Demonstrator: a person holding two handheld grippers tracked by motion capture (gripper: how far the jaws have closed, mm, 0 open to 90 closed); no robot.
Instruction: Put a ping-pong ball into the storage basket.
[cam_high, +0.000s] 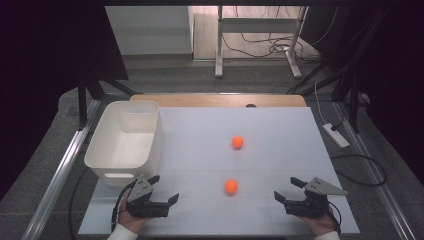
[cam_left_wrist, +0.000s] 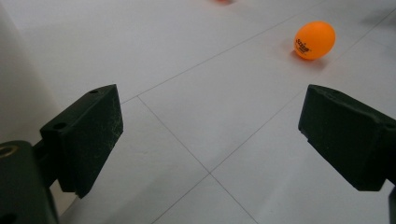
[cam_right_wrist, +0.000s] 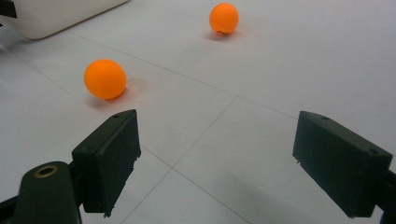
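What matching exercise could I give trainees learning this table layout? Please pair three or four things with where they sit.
Things:
1. white bin
2. nearer orange ball
3. farther orange ball
4. right hand-held gripper

Places:
A. mid-table, beyond the other ball
B. near right corner of the white table, jaws open
C. left edge of the table
D. near side, between the two grippers

Pairs: 1-C, 2-D, 3-A, 4-B
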